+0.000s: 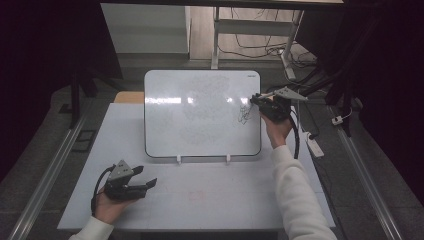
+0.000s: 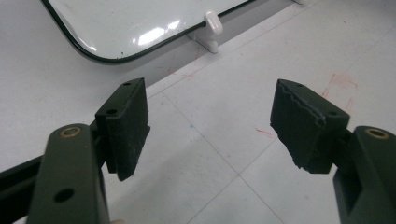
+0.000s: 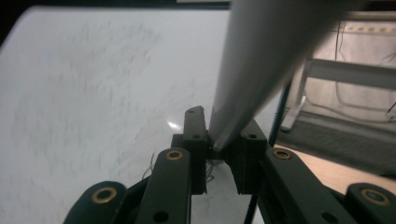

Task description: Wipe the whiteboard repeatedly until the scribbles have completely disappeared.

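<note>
The right gripper [image 1: 257,99] is up at the right edge of the whiteboard [image 1: 200,112], its jaws clamped tight on a grey marker [image 3: 261,70] that runs up and away from the jaws in the right gripper view, with the tip end down between the pads and hidden by them. A patch of dark scribble [image 1: 244,114] sits on the board just beside that gripper, and faint smeared traces cover much of the rest of the surface. The step in hand looks like drawing on the right part of the board. To do it well, I judge the marker should stay firmly pinched so it does not twist, the tip should meet the board with light, even pressure, and strokes should stay short, since the board leans on two small white feet [image 1: 178,159] and a hard push could tip or slide it. The left gripper [image 1: 150,185] rests low on the white table [image 1: 210,200] near the front, well apart from the board, jaws wide apart with nothing between them; it could steady the board's lower edge if the board starts to shift
</note>
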Motion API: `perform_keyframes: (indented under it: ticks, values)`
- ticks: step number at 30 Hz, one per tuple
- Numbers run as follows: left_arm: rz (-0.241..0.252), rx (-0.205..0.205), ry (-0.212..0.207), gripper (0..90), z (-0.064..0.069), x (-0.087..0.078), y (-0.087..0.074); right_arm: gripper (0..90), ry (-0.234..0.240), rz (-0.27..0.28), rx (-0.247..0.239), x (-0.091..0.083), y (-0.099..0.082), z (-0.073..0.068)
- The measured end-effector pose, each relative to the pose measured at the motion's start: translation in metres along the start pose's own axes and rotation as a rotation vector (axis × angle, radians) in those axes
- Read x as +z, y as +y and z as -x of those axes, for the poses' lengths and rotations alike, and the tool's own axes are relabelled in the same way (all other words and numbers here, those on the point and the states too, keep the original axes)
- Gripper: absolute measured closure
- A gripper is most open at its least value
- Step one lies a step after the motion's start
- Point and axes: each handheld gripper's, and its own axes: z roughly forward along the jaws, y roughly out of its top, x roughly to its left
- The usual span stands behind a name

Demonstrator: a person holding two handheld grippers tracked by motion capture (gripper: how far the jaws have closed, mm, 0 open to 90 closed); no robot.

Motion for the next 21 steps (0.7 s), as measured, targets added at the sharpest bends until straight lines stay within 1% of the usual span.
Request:
perform_keyframes:
  ticks: [1,2,3,4,5,6,8,9,10,11,12,13,14,15,16,17,18,19,20,21]
  values:
    - [0.000,-0.002,0.000,28.9,-0.001,0.000,0.000,77.4,0.000,0.000,0.000,0.000,0.000,0.000]
    - [-0.005,-0.005,0.001,28.9,-0.002,0.001,0.000,77.4,0.086,-0.046,-0.063,0.008,-0.007,-0.018]
    - [-0.005,-0.007,0.001,28.9,-0.002,0.002,0.000,77.4,0.096,-0.059,-0.112,0.011,-0.009,-0.026]
    - [-0.005,-0.007,0.001,28.9,-0.002,0.002,0.000,77.4,0.096,-0.059,-0.112,0.011,-0.009,-0.026]
    - [-0.006,-0.005,0.000,28.9,-0.002,0.002,0.000,77.4,0.082,-0.063,-0.142,0.011,-0.008,-0.030]
    - [-0.006,-0.004,0.002,28.9,-0.001,0.002,0.000,77.4,0.079,-0.059,-0.136,0.012,-0.006,-0.028]
    - [-0.004,0.001,0.001,28.9,0.000,0.001,0.000,77.4,0.021,-0.013,-0.079,0.010,0.000,-0.017]
    - [-0.002,0.001,0.001,28.9,0.000,0.000,0.000,77.4,0.005,-0.002,-0.050,0.010,0.002,-0.012]
    - [0.001,0.000,0.001,28.9,0.000,0.000,0.000,77.4,0.011,0.003,-0.031,0.011,0.003,-0.010]
    - [0.001,-0.001,0.001,28.9,0.000,-0.001,0.000,77.4,0.030,-0.015,-0.063,0.012,0.001,-0.017]
    - [0.002,-0.004,0.001,28.9,-0.001,0.000,0.000,77.4,0.030,-0.015,-0.063,0.012,0.001,-0.017]
    - [0.002,-0.007,0.001,28.9,-0.002,0.000,-0.001,77.4,0.067,-0.039,-0.081,0.013,-0.002,-0.022]
    - [0.000,-0.006,0.000,28.9,-0.002,0.000,-0.001,77.4,0.106,-0.077,-0.127,0.013,-0.008,-0.029]
    - [-0.002,-0.004,0.000,28.9,-0.002,0.001,0.000,77.4,0.104,-0.082,-0.143,0.011,-0.007,-0.028]
    - [-0.002,-0.004,0.000,28.9,-0.002,0.001,0.000,77.4,0.104,-0.082,-0.143,0.011,-0.007,-0.028]
    - [-0.004,0.000,-0.002,28.9,-0.001,0.001,0.000,77.4,0.048,-0.051,-0.101,0.006,-0.004,-0.018]
    - [-0.002,0.002,-0.002,28.9,0.000,0.001,0.000,77.4,0.020,-0.033,-0.063,0.004,-0.002,-0.012]
    - [-0.002,0.002,-0.002,28.9,0.000,0.001,0.000,77.4,0.023,-0.021,-0.029,0.003,-0.003,-0.007]
    - [0.000,0.003,-0.002,28.9,0.000,0.000,0.000,77.4,0.025,-0.017,-0.020,0.003,-0.005,-0.009]
    - [0.001,0.003,-0.001,28.9,0.001,0.000,0.000,77.4,0.044,-0.037,-0.045,0.003,-0.007,-0.014]
